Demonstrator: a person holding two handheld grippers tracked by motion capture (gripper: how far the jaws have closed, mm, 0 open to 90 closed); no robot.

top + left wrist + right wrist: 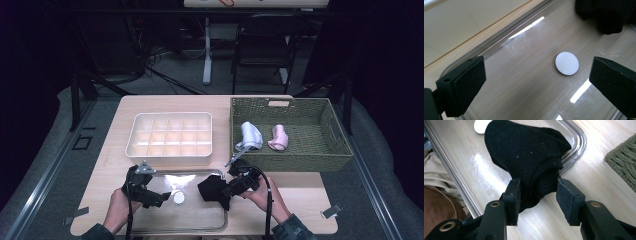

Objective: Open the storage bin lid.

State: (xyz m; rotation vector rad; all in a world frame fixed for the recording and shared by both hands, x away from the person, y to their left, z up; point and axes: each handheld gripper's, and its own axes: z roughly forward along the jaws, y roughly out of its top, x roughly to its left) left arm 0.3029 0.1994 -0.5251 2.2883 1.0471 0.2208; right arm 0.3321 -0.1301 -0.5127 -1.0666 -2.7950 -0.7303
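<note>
A black sock (pixel 210 190) lies bunched over the right end of a clear tray (pixel 200 171) at the table's front. My right gripper (pixel 226 192) reaches it from the right. In the right gripper view the black sock (pixel 524 147) has its ribbed cuff between the jaws of the right gripper (pixel 537 187), and both pads touch it. My left gripper (pixel 162 197) hovers over the tray's left half. Its jaws stand wide apart in the left gripper view, with nothing between the pads of the left gripper (pixel 537 75). A small white disc (pixel 567 63) rests on the tray floor just beyond them.
A white compartment box (pixel 170 135) stands behind the tray. A woven green basket (pixel 290 162) at the right holds a grey sock (pixel 250 135) and a pink sock (pixel 278 137). The tray's rounded rim (pixel 579 137) curves close behind the black sock.
</note>
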